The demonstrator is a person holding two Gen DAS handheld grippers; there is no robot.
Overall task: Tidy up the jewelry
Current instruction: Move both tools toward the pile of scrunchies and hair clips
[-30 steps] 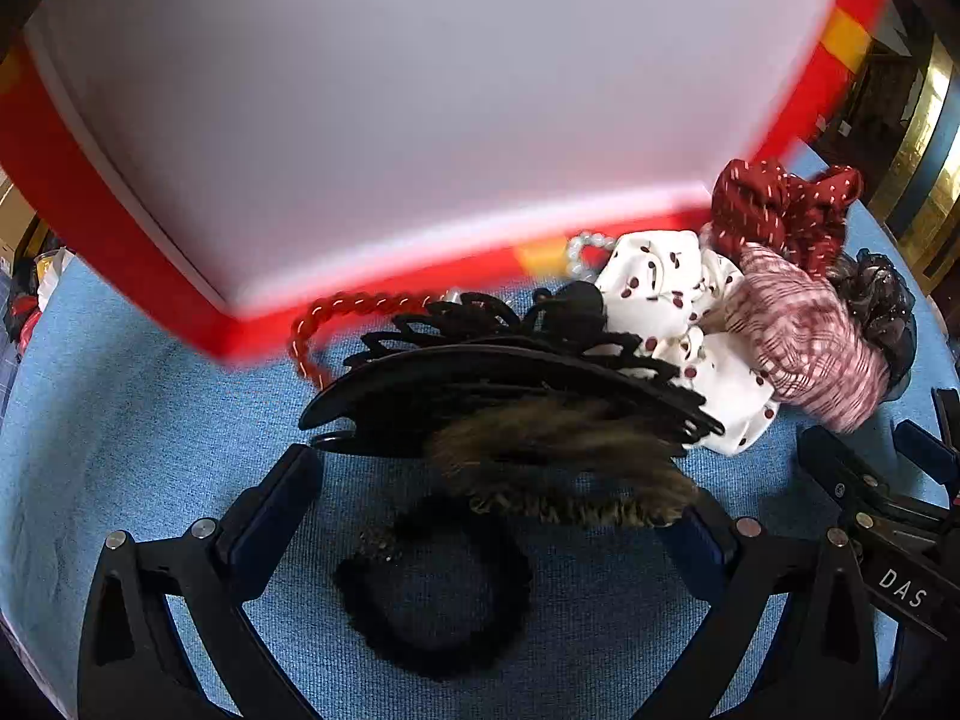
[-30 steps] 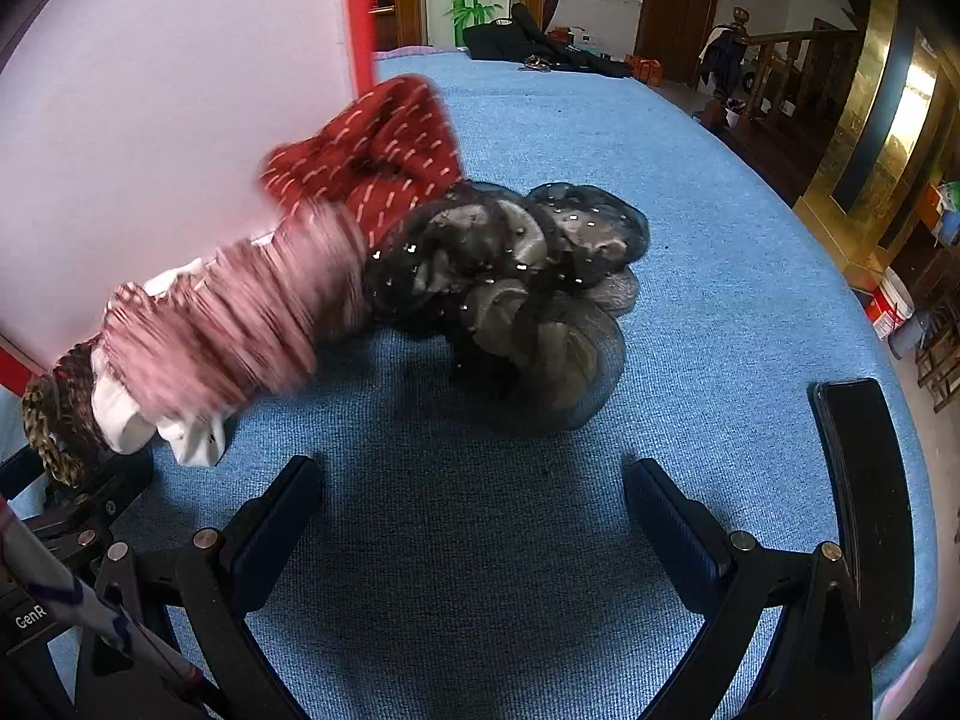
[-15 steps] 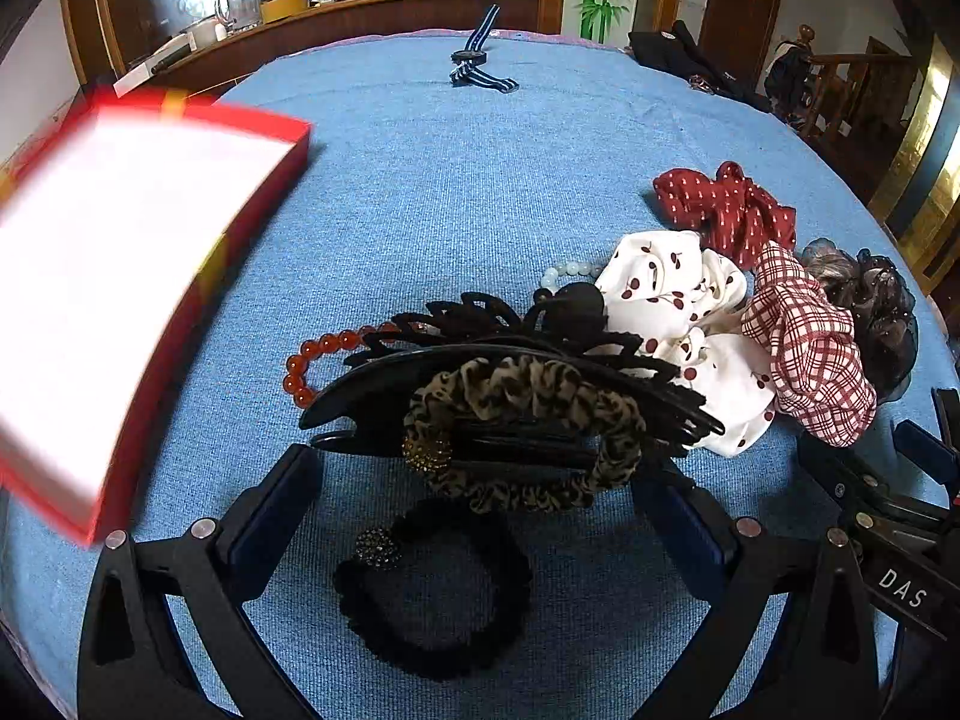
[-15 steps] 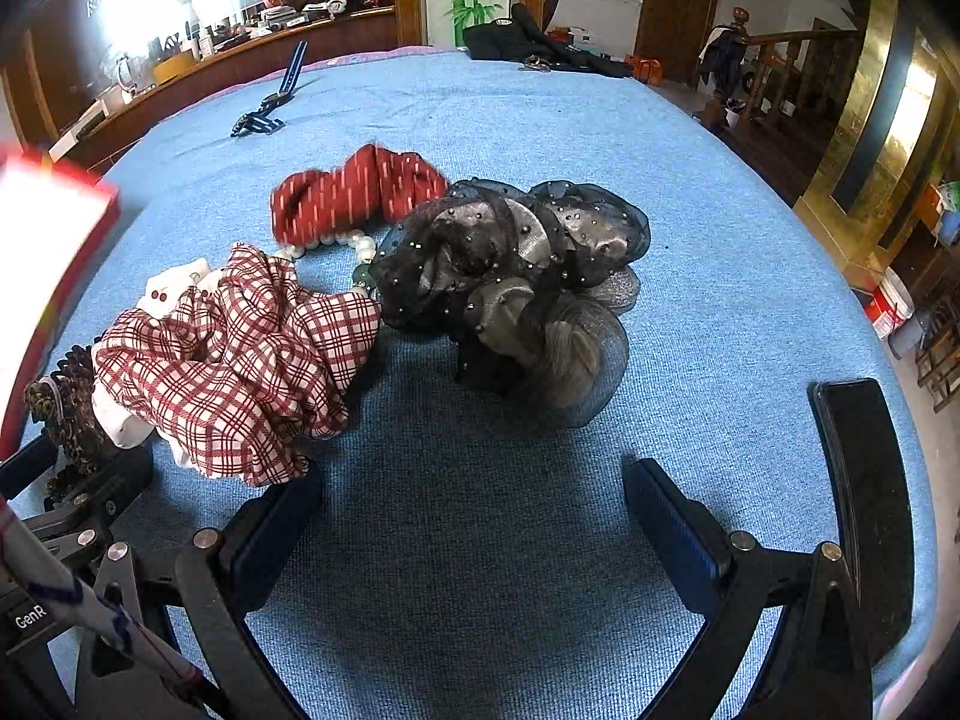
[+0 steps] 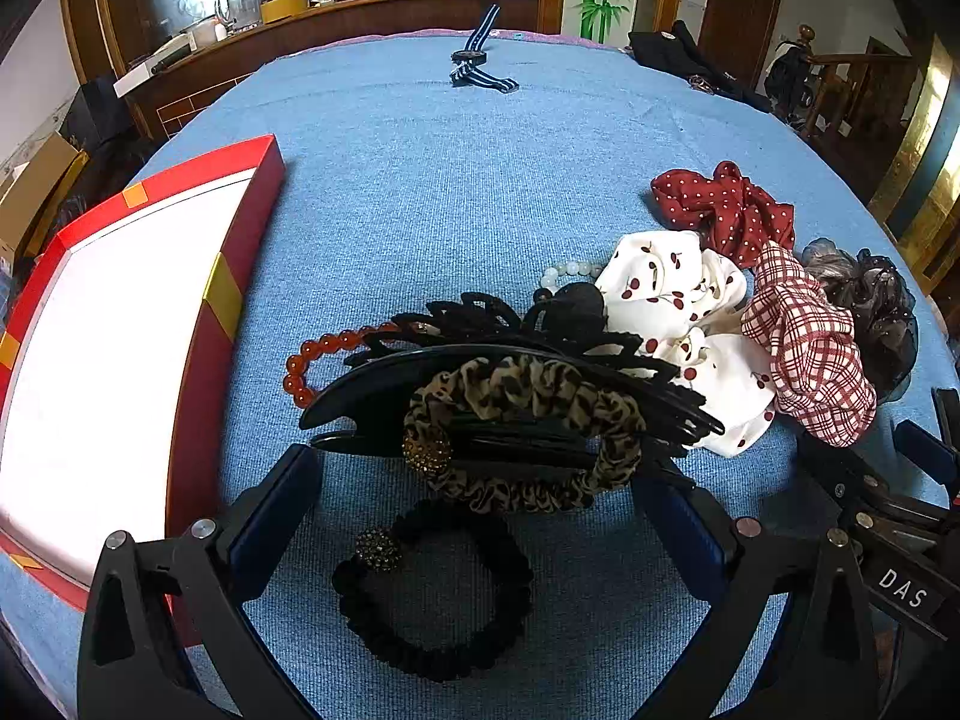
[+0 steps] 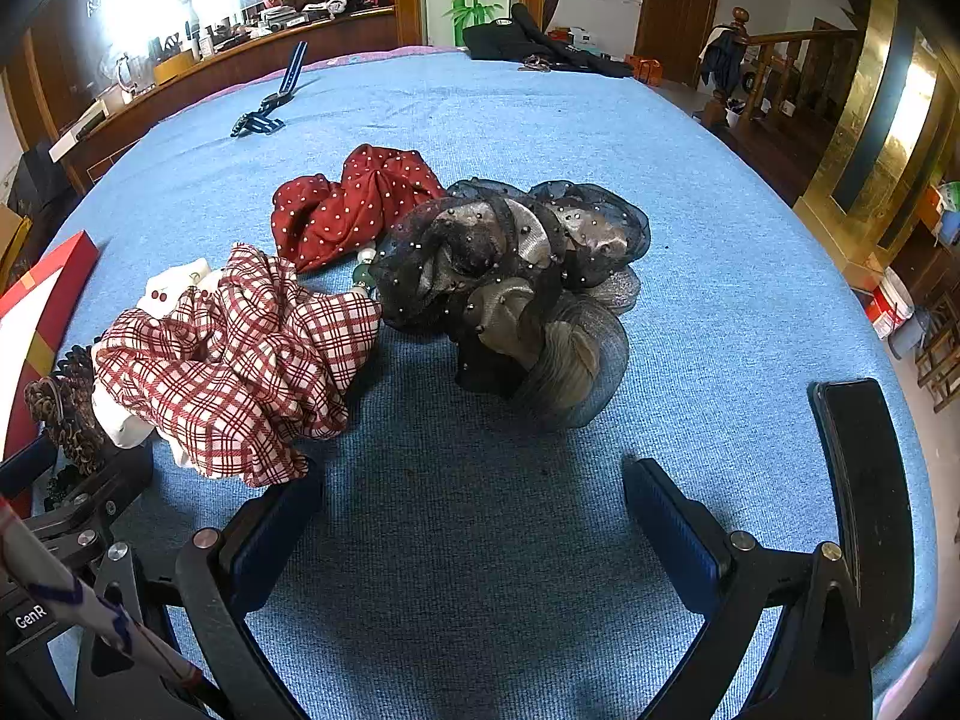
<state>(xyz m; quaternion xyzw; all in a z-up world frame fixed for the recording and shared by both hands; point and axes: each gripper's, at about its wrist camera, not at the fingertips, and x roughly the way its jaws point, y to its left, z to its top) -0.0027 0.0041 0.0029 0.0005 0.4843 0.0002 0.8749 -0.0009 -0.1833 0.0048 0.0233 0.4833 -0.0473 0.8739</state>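
Note:
A pile of hair accessories lies on the blue cloth. In the left wrist view a black hair tie (image 5: 433, 588) lies between my open left gripper's (image 5: 474, 516) fingers, with a leopard scrunchie (image 5: 522, 432) on a large black claw clip (image 5: 504, 396) just beyond. A red bead bracelet (image 5: 312, 360), a cherry-print scrunchie (image 5: 684, 306), a red plaid scrunchie (image 5: 804, 348) and a red dotted scrunchie (image 5: 720, 204) sit around them. A red box with white lining (image 5: 108, 348) lies at the left. My right gripper (image 6: 471, 513) is open and empty, just short of the black mesh scrunchie (image 6: 510, 276) and plaid scrunchie (image 6: 240, 360).
A striped strap with a buckle (image 5: 480, 60) lies far back on the table. A black flat object (image 6: 864, 504) lies by the right gripper's right finger. Dark clothing (image 6: 540, 42) sits at the table's far edge. Open blue cloth stretches behind the pile.
The red box, held up close over the pile one second ago, swung away to the left and now lies on the table at the left. Both grippers stayed put.

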